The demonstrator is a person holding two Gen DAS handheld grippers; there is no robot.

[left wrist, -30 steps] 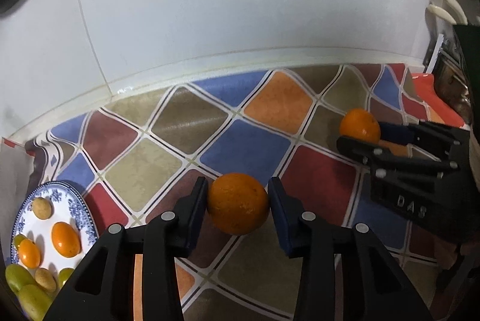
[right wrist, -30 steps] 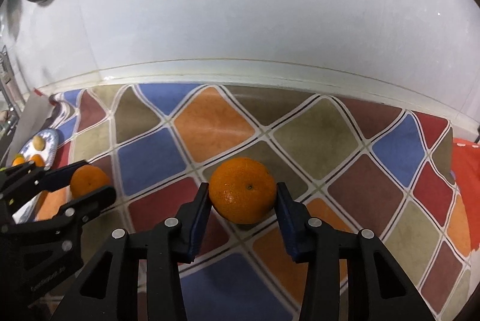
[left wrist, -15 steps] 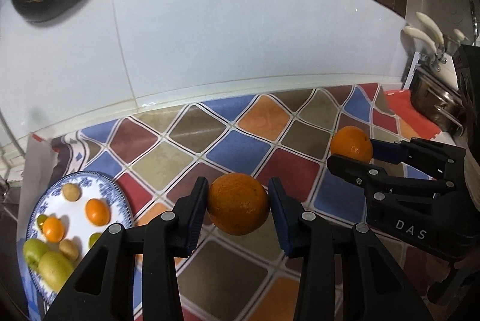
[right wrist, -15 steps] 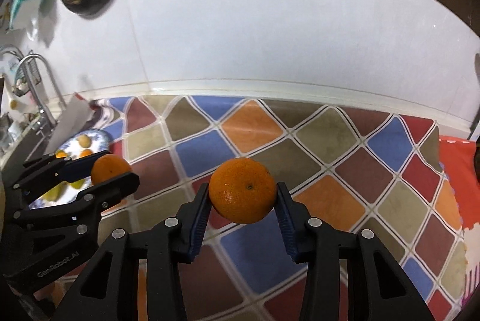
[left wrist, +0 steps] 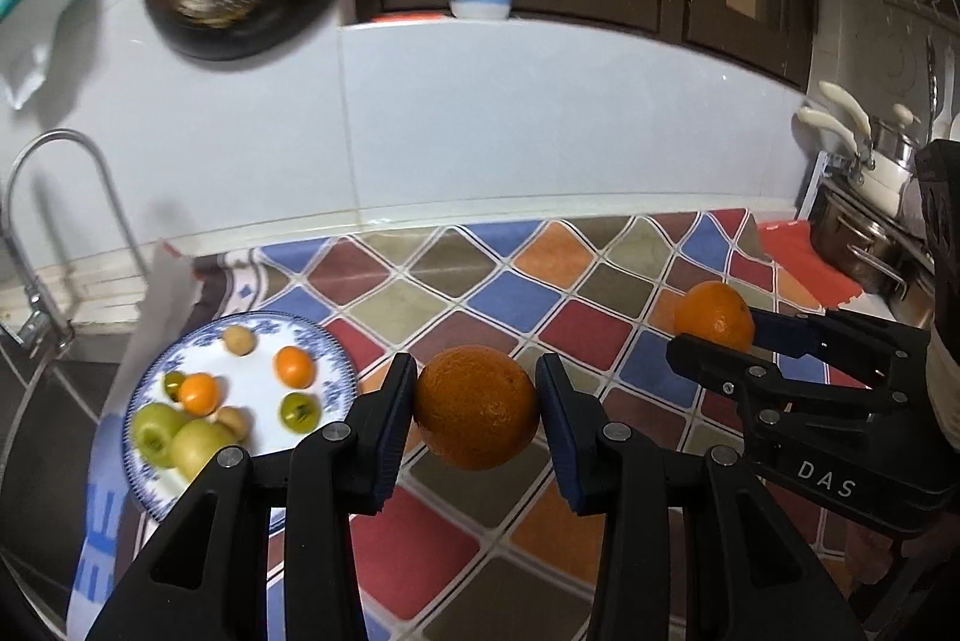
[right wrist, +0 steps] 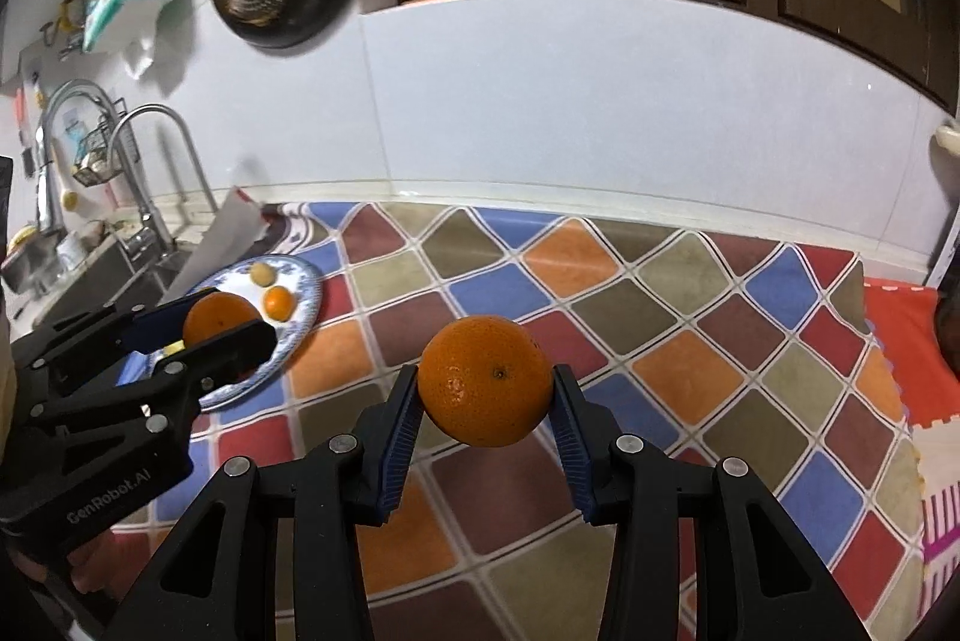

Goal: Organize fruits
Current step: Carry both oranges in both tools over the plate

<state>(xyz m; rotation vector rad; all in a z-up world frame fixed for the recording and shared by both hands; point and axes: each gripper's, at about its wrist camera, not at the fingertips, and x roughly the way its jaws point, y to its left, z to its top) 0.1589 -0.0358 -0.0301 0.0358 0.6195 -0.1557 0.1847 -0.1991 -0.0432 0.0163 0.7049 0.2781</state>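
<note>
Above mat (left wrist: 510, 293): both tongs (left wrist: 477, 404) (right wrist: 486, 392) w/ clamped oranges (left wrist: 477, 407) (right wrist: 486, 380).

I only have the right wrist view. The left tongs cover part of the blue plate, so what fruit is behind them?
Observer: The left wrist view shows two green apples at the near edge of the plate.
Operator: Anything else hidden there?
Observer: A second small orange fruit lies on the plate, beside the apples.
Operator: Is the left tongs' grip square?
Observer: Seen from behind, the left tongs have both pads pressed on the sides of their orange.
</note>
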